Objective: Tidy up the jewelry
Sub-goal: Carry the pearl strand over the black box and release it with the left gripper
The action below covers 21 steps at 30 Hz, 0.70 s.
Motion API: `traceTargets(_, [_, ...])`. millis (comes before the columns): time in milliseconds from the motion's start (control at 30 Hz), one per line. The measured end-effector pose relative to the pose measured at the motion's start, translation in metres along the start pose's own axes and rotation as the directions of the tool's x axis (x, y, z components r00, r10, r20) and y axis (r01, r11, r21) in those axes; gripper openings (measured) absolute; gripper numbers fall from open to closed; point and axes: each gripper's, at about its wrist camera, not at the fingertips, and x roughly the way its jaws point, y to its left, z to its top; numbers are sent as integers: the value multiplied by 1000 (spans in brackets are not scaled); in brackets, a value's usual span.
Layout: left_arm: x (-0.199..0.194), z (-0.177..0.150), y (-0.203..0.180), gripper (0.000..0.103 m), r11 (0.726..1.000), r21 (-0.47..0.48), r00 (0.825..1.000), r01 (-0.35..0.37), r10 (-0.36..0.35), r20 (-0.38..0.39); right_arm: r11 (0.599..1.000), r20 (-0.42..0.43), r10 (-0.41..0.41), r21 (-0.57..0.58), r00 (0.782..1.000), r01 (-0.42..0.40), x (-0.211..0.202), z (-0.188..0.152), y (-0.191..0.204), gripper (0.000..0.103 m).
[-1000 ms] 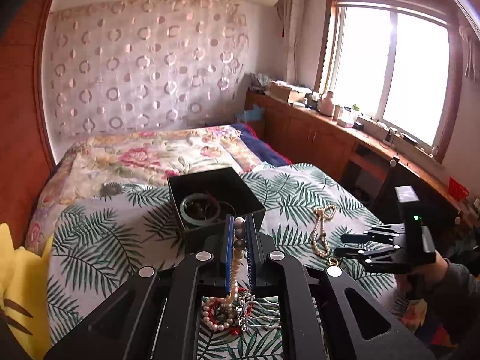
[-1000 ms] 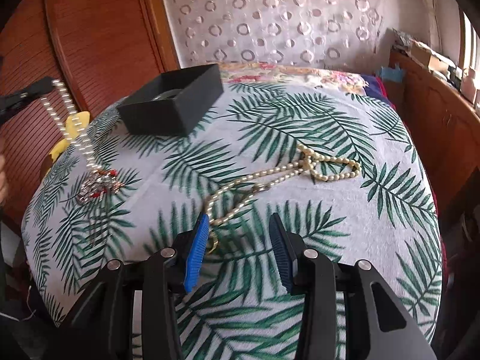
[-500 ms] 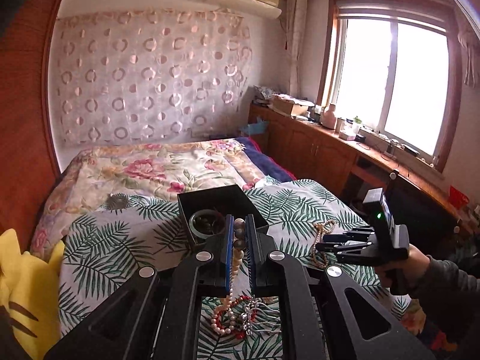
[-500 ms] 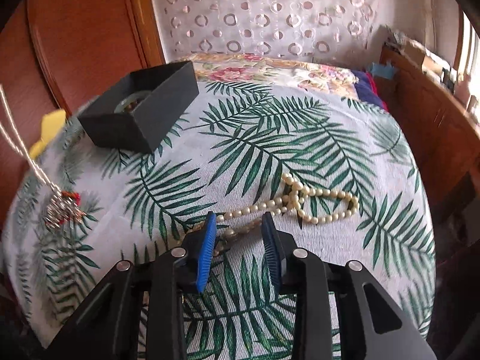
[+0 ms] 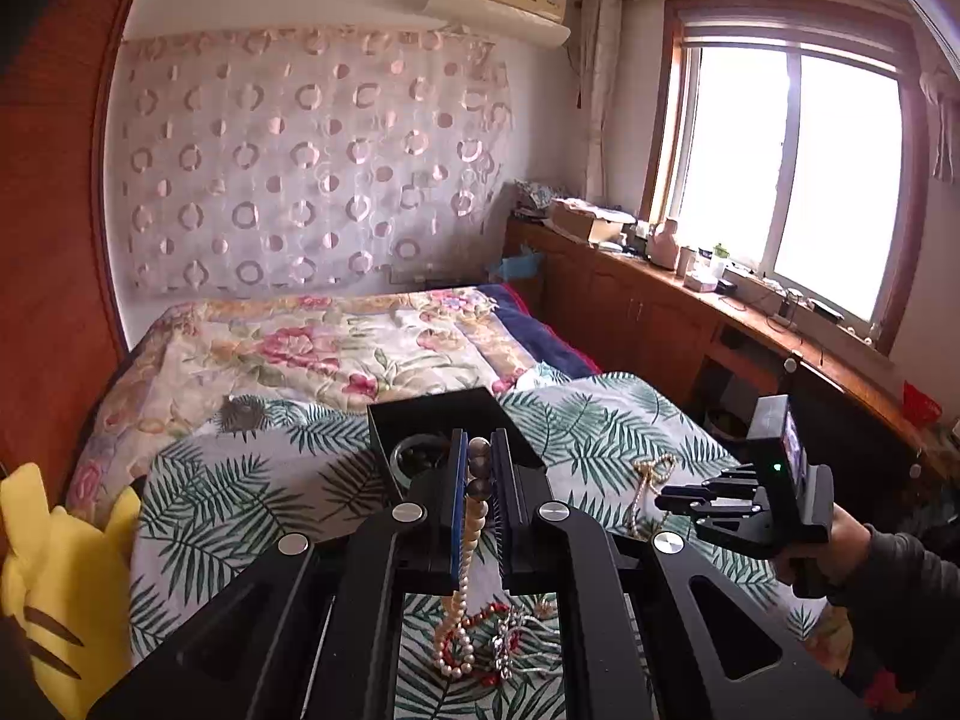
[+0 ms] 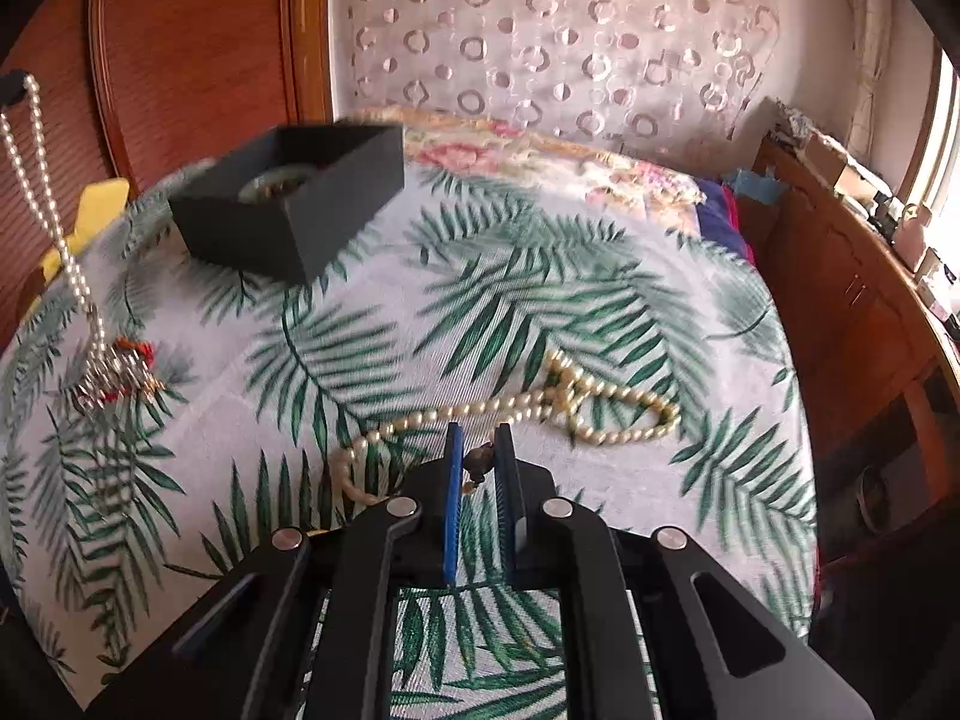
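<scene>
on the palm-print cloth [image 6: 540,276], cream bead necklace [image 6: 600,414] at right gripper [image 6: 478,450], dark clasp visible only there

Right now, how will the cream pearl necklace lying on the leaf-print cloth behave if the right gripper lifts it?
The cream pearl necklace lies in loose curves, so it will probably hang limp. Its knotted loop may snag. The right gripper pinches one end, so the rest may swing.

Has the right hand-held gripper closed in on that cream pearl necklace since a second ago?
Yes. The right hand-held gripper came forward over the cream pearl necklace on the palm-leaf cloth, narrowing around its dark end.
</scene>
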Motion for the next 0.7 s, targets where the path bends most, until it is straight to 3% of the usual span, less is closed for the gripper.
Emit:
traceTargets(333, [-5,39,-10,7,1000,25,999,-5,4,46,999,144,-3,-32,990,7,-61,38,-1,11])
traceTargets(700, [17,81,-19,7,998,53,998,-27,23,64,996,289,1,-82,957,24,-114,95,3,11])
